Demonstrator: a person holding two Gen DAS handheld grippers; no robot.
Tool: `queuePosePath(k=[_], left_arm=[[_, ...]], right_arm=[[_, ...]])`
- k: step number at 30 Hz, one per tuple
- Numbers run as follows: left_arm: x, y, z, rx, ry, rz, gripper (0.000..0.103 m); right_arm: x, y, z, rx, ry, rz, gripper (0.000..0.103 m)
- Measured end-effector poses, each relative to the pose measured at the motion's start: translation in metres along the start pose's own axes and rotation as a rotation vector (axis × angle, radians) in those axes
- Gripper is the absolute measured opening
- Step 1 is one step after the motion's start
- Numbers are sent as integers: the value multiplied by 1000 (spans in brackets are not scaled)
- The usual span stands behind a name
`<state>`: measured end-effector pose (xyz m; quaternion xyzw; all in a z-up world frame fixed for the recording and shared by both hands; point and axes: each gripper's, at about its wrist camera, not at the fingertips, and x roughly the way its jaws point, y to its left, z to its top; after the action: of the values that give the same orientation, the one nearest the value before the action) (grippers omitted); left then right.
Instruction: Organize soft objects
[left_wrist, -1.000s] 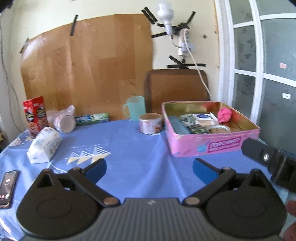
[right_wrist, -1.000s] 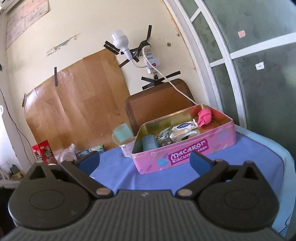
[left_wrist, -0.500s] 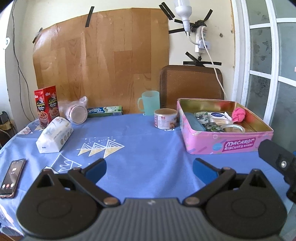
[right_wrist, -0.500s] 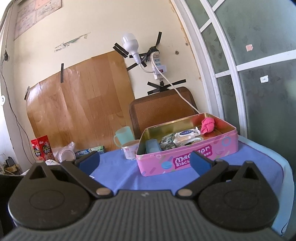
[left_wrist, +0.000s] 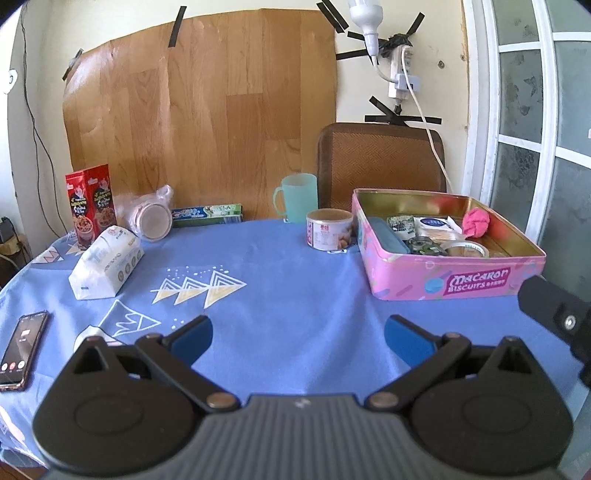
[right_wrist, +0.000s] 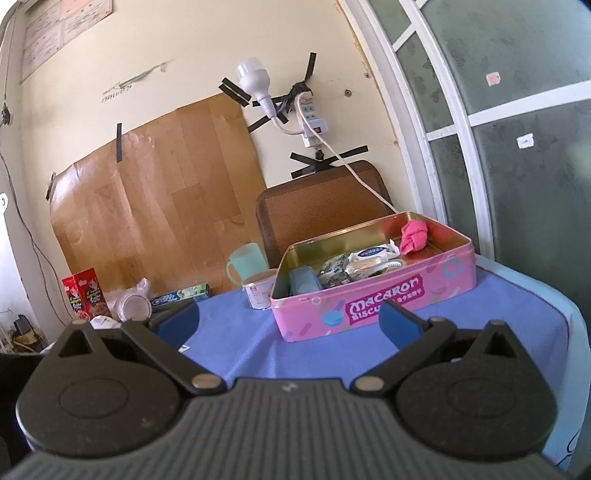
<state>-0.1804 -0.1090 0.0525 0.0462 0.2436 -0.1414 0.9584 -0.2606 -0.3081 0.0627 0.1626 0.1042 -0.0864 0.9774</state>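
The left gripper (left_wrist: 298, 334) hangs low over the near edge of the counter (left_wrist: 295, 280), its jaws wide apart with nothing between them but blue cloth. The right gripper (right_wrist: 290, 320) also has its jaws spread and empty, aimed at the pink biscuit tin (right_wrist: 373, 297), which fills the view at about 1 o'clock.

In the left wrist view the tin (left_wrist: 448, 277) sits at 2 o'clock on the counter, lid off. A crumpled pink soft cloth (left_wrist: 476, 222) lies in its far right corner, against the gold inner wall. The same cloth (right_wrist: 414, 236) shows in the right wrist view, in the tin's far end. Beside it in the tin are a white wipes packet (left_wrist: 434, 223), a blue case (left_wrist: 386, 240) along the left wall, a roll of tape (left_wrist: 467, 249) and small dark items I cannot identify.

Just left of the tin stands a small can (left_wrist: 328, 229), and behind that a mint green mug (left_wrist: 298, 202). At 10 o'clock a white tissue pack (left_wrist: 107, 262) lies on its side, well apart from the tin. Behind it are a red snack box (left_wrist: 91, 205), a bagged jar (left_wrist: 151, 219) tipped over, and a green toothpaste box (left_wrist: 207, 215) lying flat. A phone (left_wrist: 21, 349) rests at 8 o'clock near the counter's edge.
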Motion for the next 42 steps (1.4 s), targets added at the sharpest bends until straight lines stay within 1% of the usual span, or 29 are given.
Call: queuePosePath(k=[7,11,24,34,42], left_arm=[[0,-1,-1,17,5,-33,103],[-3,-1,-1,27,-11,-38,103],[-1,-5,-3,31,6,-52,103],[7,-4,-5,33,53,-100,103],[5,-5,-5,30,49,-103,103]], right_arm=[[4,0,-1,23,30,4,103],[2,-1,0,33,19,2,103],[4,2,-3,33,26,7,103],[8,2,-3,29,52,18,103],[11,0,-2,24,68,32,103]])
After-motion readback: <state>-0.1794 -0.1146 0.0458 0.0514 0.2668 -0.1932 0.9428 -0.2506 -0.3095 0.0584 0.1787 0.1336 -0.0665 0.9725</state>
